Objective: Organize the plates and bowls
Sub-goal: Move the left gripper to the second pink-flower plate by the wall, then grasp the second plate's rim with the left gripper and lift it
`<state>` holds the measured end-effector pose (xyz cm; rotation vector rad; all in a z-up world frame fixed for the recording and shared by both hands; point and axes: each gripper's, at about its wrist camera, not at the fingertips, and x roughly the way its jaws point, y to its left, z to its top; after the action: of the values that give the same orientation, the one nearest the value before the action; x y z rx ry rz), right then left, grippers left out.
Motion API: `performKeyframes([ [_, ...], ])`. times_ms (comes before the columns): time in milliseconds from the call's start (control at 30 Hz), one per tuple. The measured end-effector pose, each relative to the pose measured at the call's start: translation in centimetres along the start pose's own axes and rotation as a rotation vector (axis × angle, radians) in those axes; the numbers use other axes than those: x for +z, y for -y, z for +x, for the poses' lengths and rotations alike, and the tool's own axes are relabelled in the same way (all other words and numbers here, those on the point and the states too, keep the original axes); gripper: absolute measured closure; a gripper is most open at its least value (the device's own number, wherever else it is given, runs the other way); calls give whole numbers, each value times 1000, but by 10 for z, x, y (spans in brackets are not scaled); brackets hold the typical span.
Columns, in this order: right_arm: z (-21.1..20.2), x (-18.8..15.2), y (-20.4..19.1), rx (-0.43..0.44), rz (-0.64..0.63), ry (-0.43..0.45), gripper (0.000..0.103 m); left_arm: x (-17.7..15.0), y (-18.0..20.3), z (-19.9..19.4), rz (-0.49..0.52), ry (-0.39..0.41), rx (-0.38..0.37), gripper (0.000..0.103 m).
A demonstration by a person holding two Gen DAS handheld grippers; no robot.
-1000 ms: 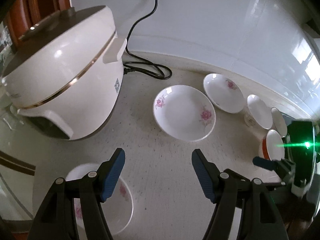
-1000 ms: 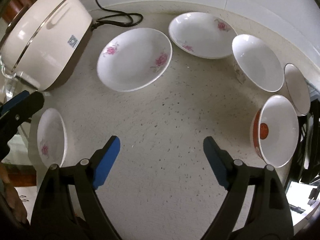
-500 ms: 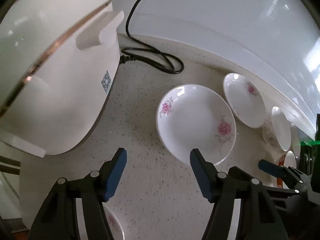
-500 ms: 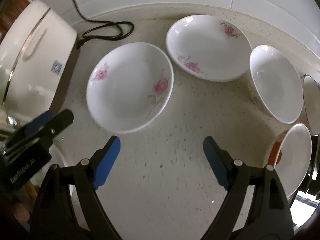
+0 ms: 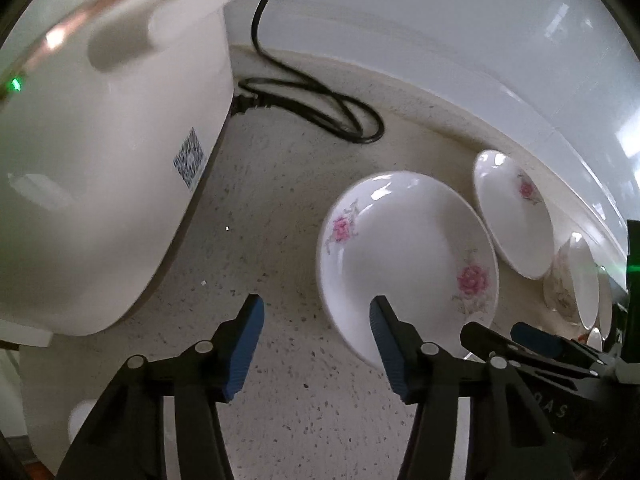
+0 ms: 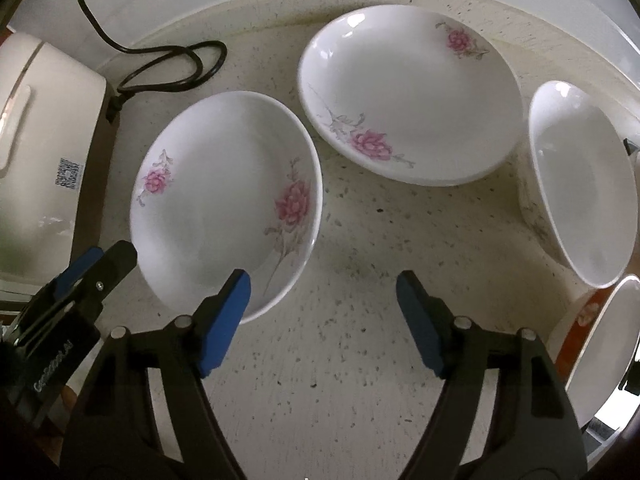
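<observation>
The counter (image 6: 340, 380) is a pale, speckled stone-like slab, matte and grainy, meeting a glossy white wall (image 5: 440, 32) along a curved edge. On it lie glazed white ceramic dishes, all empty. The near plate (image 6: 224, 204) is shallow and round, with two pink flower prints on its inner slope; it lies flat just in front of both grippers. The far plate (image 6: 412, 92) has the same shape and flower pattern and sits just beside it, closer to the wall, the two rims near but apart. To the right stands a deeper, plain white bowl (image 6: 584, 184) with a faint grey print on its outer side, and next to that a bowl with a red-orange outside (image 6: 600, 352), white within.

At the left stands a cream plastic cooker (image 5: 100, 152), smooth and rounded, with a thin gold band, a moulded handle and a QR label. Its black cord (image 5: 320, 108) loops on the counter by the wall.

The left gripper (image 5: 316, 344) has black arms with ribbed blue pads; its jaws are spread wide and hold nothing, the right pad over the near plate's rim. The right gripper (image 6: 324, 320) is likewise spread and empty above bare counter, its left pad at that plate's edge.
</observation>
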<state>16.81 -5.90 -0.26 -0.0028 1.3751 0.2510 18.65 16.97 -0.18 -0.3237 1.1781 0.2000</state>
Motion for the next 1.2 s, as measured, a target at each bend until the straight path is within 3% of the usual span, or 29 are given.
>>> performKeyframes([
  [467,16,23,-6,-61,-48,19,38,5,-2,27,-5,-53,-92,47],
  [600,17,28,-8,-47,-55,26,46,6,-4,33,-14,-57,-125,47],
  [667,16,30,-11,-23,-62,28,56,8,-5,33,-12,-55,-131,50],
  [700,14,28,-9,-6,-65,26,65,9,-4,35,-10,-54,-135,57],
  [800,13,30,-14,19,-88,27,77,10,-4,37,-7,-66,-153,76],
  [1200,0,14,-3,11,-120,43,80,1,-9,34,13,-75,-156,84],
])
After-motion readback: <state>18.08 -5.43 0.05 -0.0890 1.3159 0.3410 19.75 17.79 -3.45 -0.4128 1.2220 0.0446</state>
